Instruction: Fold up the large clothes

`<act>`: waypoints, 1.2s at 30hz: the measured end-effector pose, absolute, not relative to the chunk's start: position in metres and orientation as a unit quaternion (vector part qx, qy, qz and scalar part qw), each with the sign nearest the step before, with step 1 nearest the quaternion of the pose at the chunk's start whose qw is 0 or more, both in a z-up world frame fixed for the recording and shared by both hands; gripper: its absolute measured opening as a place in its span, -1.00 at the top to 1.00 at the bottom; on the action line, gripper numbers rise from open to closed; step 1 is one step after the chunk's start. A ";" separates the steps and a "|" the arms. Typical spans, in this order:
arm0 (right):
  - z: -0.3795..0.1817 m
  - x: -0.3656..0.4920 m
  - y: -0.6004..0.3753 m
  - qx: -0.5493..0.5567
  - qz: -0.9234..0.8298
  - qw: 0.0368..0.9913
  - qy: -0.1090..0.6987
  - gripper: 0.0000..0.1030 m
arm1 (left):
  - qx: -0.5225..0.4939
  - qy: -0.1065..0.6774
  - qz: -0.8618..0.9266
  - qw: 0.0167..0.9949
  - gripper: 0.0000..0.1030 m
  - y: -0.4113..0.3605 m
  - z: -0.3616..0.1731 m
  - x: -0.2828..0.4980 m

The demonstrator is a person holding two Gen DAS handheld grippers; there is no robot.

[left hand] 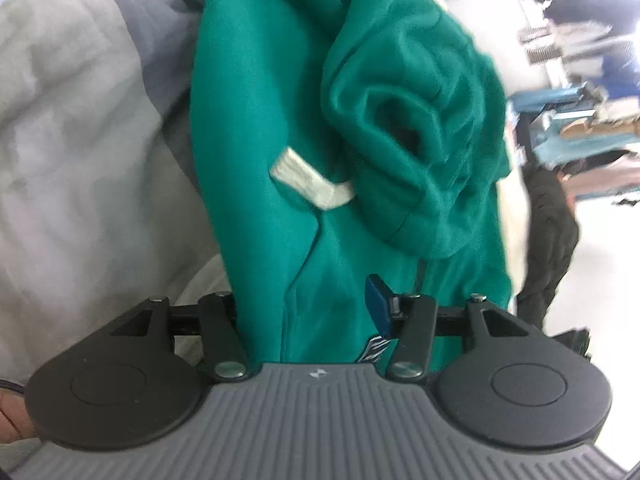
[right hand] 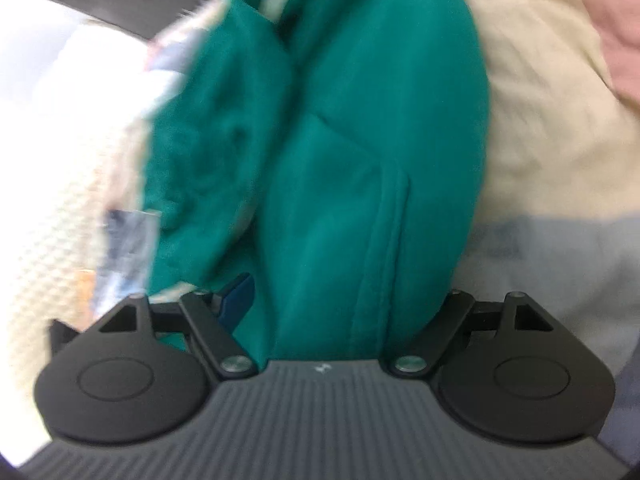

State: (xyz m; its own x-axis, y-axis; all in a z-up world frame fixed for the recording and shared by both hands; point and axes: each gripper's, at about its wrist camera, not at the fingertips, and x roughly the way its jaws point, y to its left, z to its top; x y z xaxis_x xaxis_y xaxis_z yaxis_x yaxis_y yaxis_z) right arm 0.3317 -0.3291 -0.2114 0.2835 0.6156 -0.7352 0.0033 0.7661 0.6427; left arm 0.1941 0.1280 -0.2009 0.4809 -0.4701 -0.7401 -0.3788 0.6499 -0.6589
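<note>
Green garment [left hand: 256, 184] bunched on grey-white bedding [left hand: 72, 128], a white ribbed tab [left hand: 310, 182] lying on its folds. Left gripper [left hand: 312, 312] has fabric filling the gap between its jaws — looks pinched on the garment, one blue pad [left hand: 378, 302] showing. Right gripper [right hand: 340, 312] likewise clamps a thick green fold — view blurred.

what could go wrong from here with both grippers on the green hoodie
1. The green hoodie fills the left gripper and the right gripper as a thick bunch, so a layer may slip out if it is lifted.
2. The hood sits crumpled on top and could get folded in as a lump.
3. The white drawstring hangs loose and could end up sticking out of the fold.
</note>
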 end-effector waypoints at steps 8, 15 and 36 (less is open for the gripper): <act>-0.189 0.326 -0.329 0.293 0.222 0.780 0.505 0.53 | -0.395 0.500 -0.011 0.770 0.60 0.114 -0.198 0.194; -0.142 0.309 -0.346 0.373 0.324 0.780 0.384 0.61 | -0.432 0.418 -0.032 0.799 0.78 0.149 -0.139 0.171; -0.104 0.239 -0.395 0.465 0.372 0.747 0.297 0.61 | -0.513 0.299 -0.092 0.800 0.82 0.183 -0.062 0.052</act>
State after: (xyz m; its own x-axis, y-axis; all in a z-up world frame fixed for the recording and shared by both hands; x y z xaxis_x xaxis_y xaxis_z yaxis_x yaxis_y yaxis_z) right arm 0.2386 -0.3952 -0.1037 0.5473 0.8312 -0.0979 -0.2784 0.2911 0.9153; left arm 0.0522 0.1826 -0.0622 0.8042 -0.4540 -0.3835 -0.1590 0.4573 -0.8750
